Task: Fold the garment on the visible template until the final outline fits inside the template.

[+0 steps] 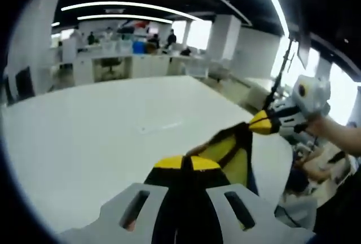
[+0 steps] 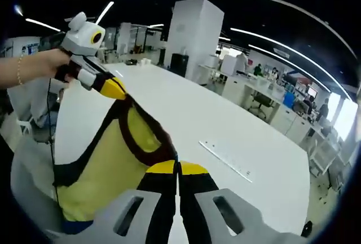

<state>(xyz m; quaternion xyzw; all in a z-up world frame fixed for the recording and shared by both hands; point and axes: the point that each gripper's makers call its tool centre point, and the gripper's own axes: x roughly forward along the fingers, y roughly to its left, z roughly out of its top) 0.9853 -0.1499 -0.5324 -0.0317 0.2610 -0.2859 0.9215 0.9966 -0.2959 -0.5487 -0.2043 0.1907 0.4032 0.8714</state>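
- Left gripper view: the left tool has its yellow-tipped jaws pressed together on an edge of the garment, a yellow piece with dark trim.
- The garment is held up in the air above the white surface, stretched between both tools.
- The right tool, held by a hand, is clamped on the far end of the fabric.
- Right gripper view: the right tool is closed on the garment, which hangs down to the left of the jaws.
- The left tool grips the upper corner.
- A thin pale strip lies flat on the surface.
- Whether that strip belongs to a template cannot be told.
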